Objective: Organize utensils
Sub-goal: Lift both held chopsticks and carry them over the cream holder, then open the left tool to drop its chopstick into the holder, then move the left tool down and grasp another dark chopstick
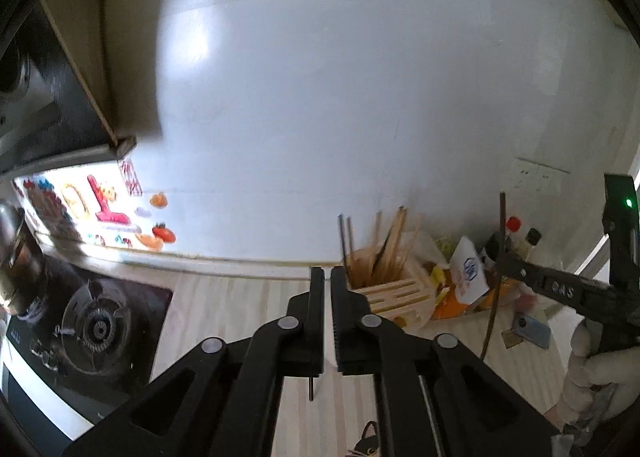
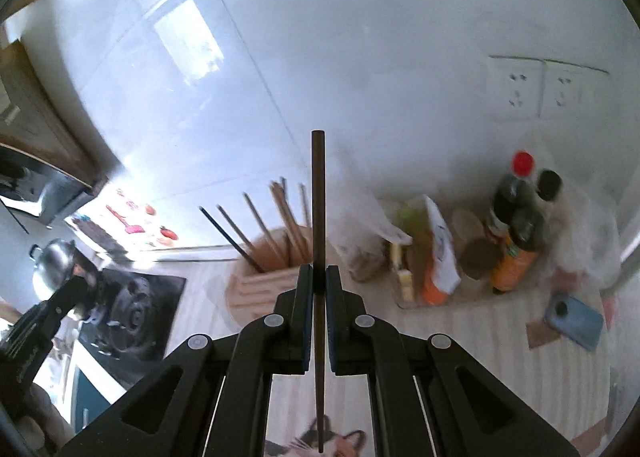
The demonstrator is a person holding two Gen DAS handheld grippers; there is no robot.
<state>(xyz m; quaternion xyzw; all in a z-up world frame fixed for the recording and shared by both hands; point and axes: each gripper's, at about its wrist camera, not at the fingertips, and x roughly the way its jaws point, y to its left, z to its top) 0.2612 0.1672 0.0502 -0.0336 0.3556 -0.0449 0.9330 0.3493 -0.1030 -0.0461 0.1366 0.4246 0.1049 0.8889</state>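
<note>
My right gripper (image 2: 319, 277) is shut on a dark brown chopstick (image 2: 318, 193) that stands upright between its fingers, its thick end up. It also shows in the left wrist view (image 1: 498, 257), held by the right gripper (image 1: 505, 259) at the right. A wooden utensil holder (image 2: 276, 269) with several chopsticks stands just behind it; the same holder (image 1: 394, 285) is ahead of my left gripper (image 1: 327, 277). The left gripper's jaws stand almost together, with a thin dark rod tip (image 1: 311, 389) showing below them.
A gas stove (image 1: 96, 329) and a metal pot (image 2: 54, 261) lie at the left. Sauce bottles (image 2: 516, 225), packets (image 2: 440, 253) and a blue phone (image 2: 574, 321) sit at the right on the striped countertop (image 1: 240, 297). A white tiled wall with sockets (image 2: 540, 89) stands behind.
</note>
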